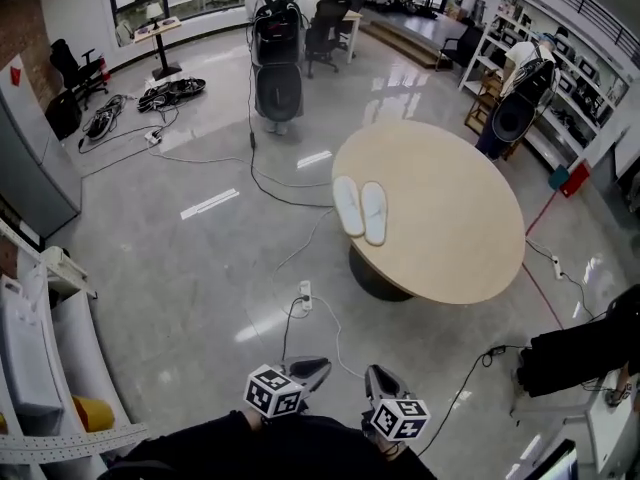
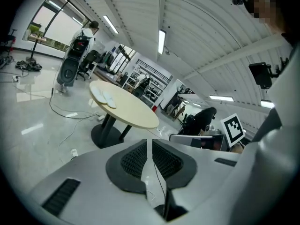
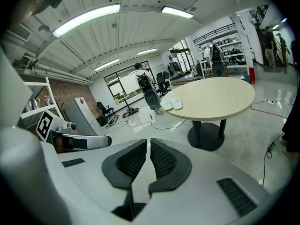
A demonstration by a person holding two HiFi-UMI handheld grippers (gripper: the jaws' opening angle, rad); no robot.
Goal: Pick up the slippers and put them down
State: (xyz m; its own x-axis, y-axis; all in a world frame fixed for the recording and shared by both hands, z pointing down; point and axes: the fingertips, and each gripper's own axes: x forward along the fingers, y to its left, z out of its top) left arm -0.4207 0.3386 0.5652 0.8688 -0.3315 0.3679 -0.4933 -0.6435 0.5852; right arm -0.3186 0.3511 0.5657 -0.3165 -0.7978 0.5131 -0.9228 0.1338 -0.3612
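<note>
Two white slippers (image 1: 360, 209) lie side by side near the left edge of a round beige table (image 1: 450, 238). They also show small in the left gripper view as slippers (image 2: 105, 96) and in the right gripper view as slippers (image 3: 170, 103). My left gripper (image 1: 308, 370) and right gripper (image 1: 381, 380) hang low over the floor, well short of the table. Both are shut with nothing between their jaws, as seen on the left gripper (image 2: 149, 146) and the right gripper (image 3: 147, 146).
A power strip (image 1: 305, 295) and cables (image 1: 280, 183) lie on the grey floor between me and the table's pedestal (image 1: 375, 276). A person with a backpack (image 1: 277, 38) stands beyond. Shelves (image 1: 545, 58) and another person (image 1: 520, 88) are at the right.
</note>
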